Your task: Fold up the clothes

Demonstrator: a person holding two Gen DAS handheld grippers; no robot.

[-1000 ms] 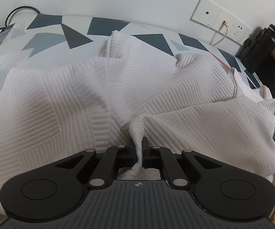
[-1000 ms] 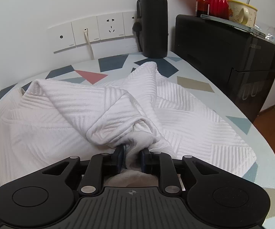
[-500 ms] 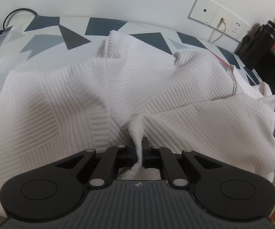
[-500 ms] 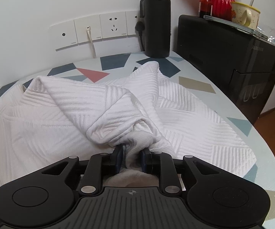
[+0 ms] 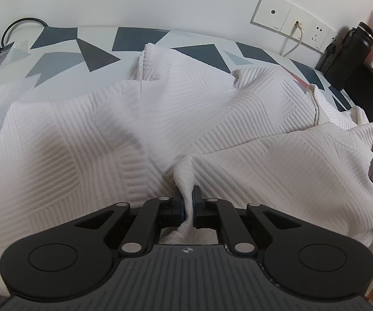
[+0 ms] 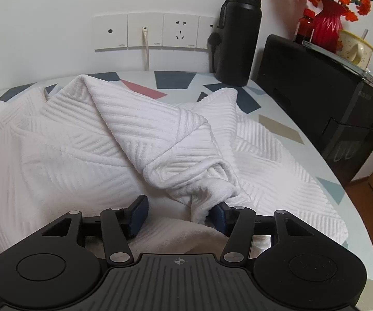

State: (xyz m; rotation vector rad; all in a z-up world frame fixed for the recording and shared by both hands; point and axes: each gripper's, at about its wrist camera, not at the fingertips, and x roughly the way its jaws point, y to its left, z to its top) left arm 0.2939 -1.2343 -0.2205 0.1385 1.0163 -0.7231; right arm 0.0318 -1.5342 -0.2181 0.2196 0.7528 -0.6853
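Mid-fold: left claw (image 5: pixel 188 202) pinched tight on white garment (image 5: pixel 212 119), right claw (image 6: pixel 180 213) jaws just opening, dropping its bunched cloth; next regrasp a fresh edge

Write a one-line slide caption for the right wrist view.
Right gripper, jaws just opened, releases a bunched fold of the white ribbed garment on the geometric-patterned table.
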